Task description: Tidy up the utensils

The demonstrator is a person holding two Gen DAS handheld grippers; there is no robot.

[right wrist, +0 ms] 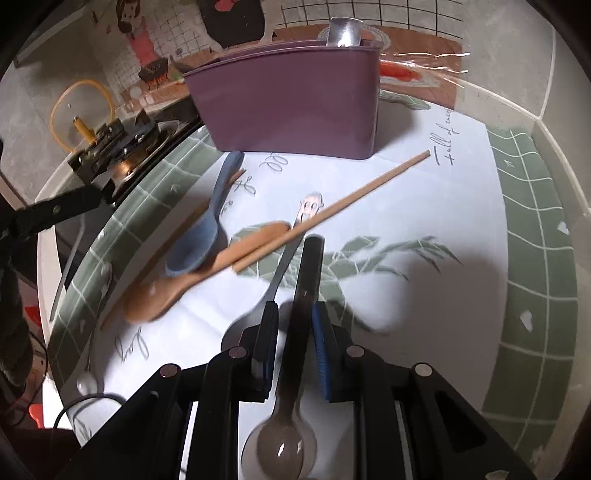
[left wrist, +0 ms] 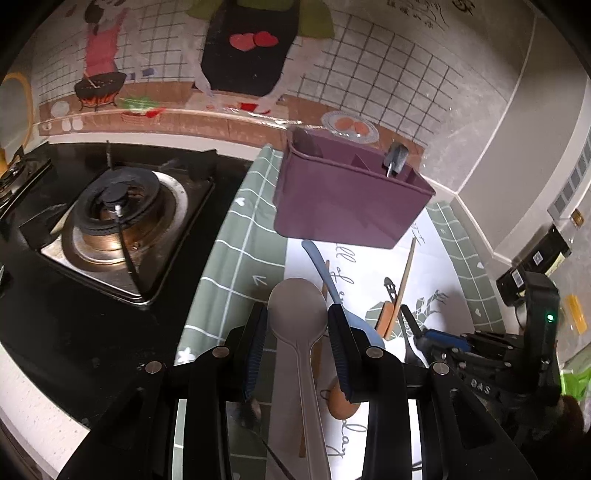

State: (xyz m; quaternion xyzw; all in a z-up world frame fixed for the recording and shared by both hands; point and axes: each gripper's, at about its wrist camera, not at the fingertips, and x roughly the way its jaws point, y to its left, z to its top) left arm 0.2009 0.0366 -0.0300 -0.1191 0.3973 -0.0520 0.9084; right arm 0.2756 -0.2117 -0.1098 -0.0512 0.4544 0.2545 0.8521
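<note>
On mat (right wrist: 461,206): two chopsticks (right wrist: 332,210), five spoons (right wrist: 207,229).

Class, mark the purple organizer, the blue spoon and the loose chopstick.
purple organizer (right wrist: 295,107), right wrist view, front wall.
blue spoon (right wrist: 195,247), right wrist view, bowl.
chopstick (right wrist: 369,188), right wrist view, mid shaft.

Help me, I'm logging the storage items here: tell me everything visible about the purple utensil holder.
The purple utensil holder is a matte, plastic-looking, box-shaped caddy with rounded corners, a thin raised rim and inner dividers forming compartments. It stands upright on the printed table mat near the illustrated wall, beside the gas stove. A metal utensil handle sticks up from one end compartment. The blue spoon lies just in front of it.
</note>
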